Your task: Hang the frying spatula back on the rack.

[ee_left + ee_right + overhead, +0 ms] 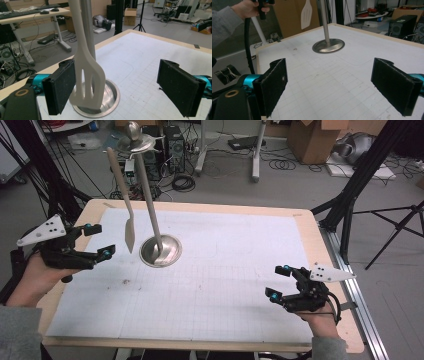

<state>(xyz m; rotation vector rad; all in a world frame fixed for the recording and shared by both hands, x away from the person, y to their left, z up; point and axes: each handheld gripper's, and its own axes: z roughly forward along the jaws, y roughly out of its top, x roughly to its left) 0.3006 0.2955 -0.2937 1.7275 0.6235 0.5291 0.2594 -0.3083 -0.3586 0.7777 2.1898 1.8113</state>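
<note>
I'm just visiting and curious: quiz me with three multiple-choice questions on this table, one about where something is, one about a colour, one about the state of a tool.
1. Where does the slotted spatula hang?
A. from the metal stand, above the table
B. flat on the table
C. between the right gripper's fingers

2. What colour is the spatula?
A. red
B. off-white
C. black

3. How does the left gripper stand?
A. shut on the spatula
B. shut on the stand's pole
C. open, holding nothing

Answers: 1 A, since in the high view the spatula dangles from the top of the stand, its blade clear of the table. 2 B, since the left gripper view shows a pale cream blade. 3 C, since its fingers are wide apart, with the spatula beyond them.
</note>
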